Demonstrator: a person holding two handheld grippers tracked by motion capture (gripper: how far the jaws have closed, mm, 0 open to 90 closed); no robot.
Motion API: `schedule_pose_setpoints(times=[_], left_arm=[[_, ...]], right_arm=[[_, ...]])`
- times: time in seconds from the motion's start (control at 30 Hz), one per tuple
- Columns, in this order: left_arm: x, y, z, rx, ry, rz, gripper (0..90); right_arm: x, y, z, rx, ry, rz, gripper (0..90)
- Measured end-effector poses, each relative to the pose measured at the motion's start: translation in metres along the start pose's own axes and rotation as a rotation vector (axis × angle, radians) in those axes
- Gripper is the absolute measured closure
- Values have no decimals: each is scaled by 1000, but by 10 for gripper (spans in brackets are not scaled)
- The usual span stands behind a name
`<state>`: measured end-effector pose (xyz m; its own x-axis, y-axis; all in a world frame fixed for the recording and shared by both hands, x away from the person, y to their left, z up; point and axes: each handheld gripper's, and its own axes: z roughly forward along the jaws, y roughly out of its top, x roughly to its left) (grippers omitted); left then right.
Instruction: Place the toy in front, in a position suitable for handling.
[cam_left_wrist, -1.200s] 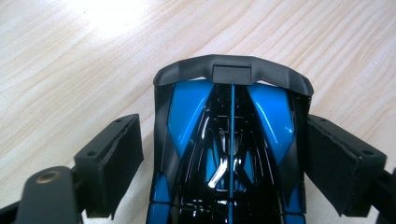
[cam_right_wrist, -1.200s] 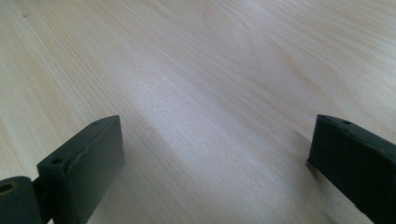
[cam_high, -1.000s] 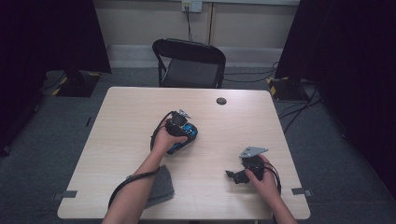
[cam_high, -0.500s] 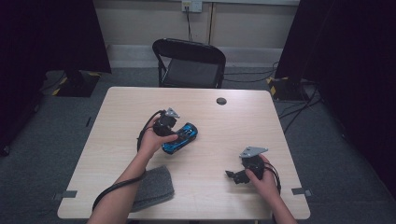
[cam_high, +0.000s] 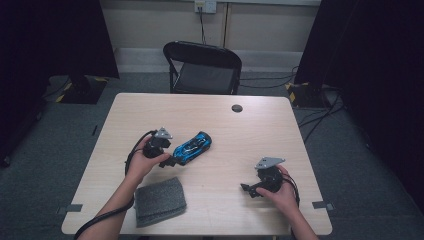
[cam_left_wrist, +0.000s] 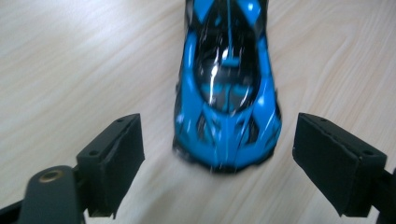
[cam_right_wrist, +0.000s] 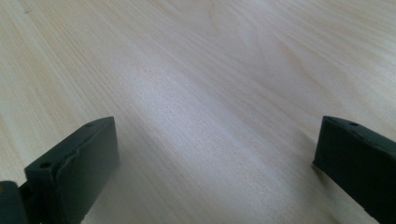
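Note:
A blue and black toy car (cam_high: 192, 147) lies on the light wooden table (cam_high: 280, 130), near its middle. My left gripper (cam_high: 170, 161) sits just behind the car's near end, open, its jaws wide apart. In the left gripper view the toy car (cam_left_wrist: 227, 84) lies just ahead of the gap between the jaws, and my left gripper (cam_left_wrist: 218, 163) touches nothing. My right gripper (cam_high: 246, 190) rests low over the table at the front right, open and empty. The right gripper view shows bare wood between the spread jaws of my right gripper (cam_right_wrist: 215, 158).
A grey foam pad (cam_high: 159, 201) lies at the table's front left, under the left forearm. A small dark round disc (cam_high: 237, 108) sits near the far edge. A black folding chair (cam_high: 204, 67) stands beyond the table.
The left gripper has drawn back to the left and toward the person, off the car. The car now lies free on the table. The right gripper has stayed put.

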<state>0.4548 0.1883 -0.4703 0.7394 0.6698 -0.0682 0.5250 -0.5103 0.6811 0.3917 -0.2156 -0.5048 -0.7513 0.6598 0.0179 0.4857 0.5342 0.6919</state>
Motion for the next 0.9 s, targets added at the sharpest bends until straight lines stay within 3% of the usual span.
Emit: schedule_pose_setpoints(times=[0.1, 0.2, 0.47, 0.8, 0.9], left_arm=[[4, -13, -4, 12, 6, -6, 164], [8, -25, -6, 32, 14, -9, 165], [14, -39, -5, 43, 53, -6, 166], [17, -46, -3, -10, 58, 31, 143], [18, -48, -3, -26, 46, 24, 137]], right_arm=[[1, 3, 0, 20, 11, -13, 17], [5, 7, 0, 19, 30, -27, 106], [25, 27, 7, 6, 115, -77, 122], [53, 53, 19, -15, 208, -152, 128], [63, 64, 22, -21, 237, -186, 131]])
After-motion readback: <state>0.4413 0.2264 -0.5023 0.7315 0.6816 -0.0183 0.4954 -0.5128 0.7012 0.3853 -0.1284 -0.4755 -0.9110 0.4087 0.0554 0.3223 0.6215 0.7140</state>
